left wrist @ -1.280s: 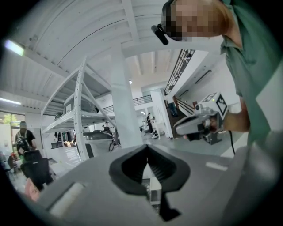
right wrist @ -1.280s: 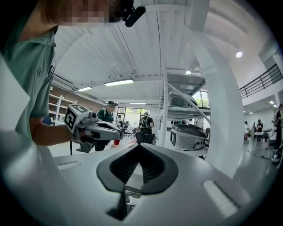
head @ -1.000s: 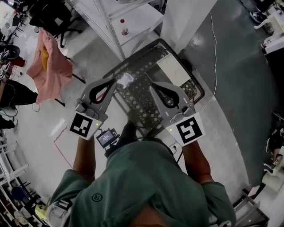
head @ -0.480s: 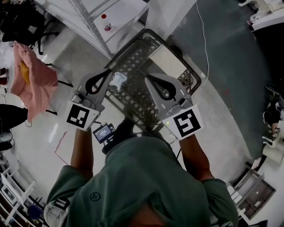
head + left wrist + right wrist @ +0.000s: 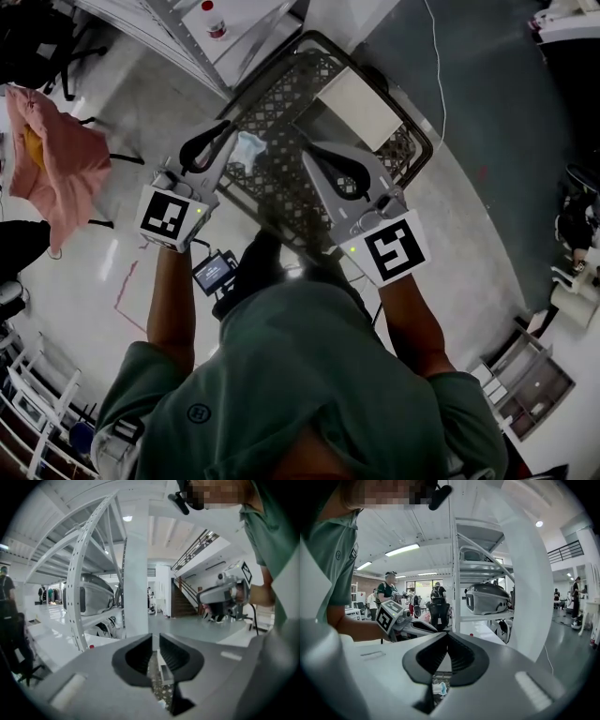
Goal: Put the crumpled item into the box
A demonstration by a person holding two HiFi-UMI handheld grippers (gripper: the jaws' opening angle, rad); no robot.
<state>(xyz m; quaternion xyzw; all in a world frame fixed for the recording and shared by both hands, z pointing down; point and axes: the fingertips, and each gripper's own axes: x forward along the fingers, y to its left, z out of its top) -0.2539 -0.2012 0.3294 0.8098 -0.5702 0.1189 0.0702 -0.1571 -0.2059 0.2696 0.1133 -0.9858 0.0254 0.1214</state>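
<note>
The crumpled item, a white and pale blue wad, lies on the black mesh table. A cream box sits at the table's far side. My left gripper hovers just left of the wad. Its jaws have just been opening to a narrow gap, with nothing between them. My right gripper is over the mesh to the right of the wad, below the box, with its tips together and empty. The wad shows under the jaws in the right gripper view.
White metal shelving with a red-capped bottle stands beyond the table's left corner. A pink cloth hangs on a chair at far left. A white pillar rises behind the table. A small screen hangs by my waist.
Both grippers have come down toward the mesh table. The left tip now sits closer beside the wad.
</note>
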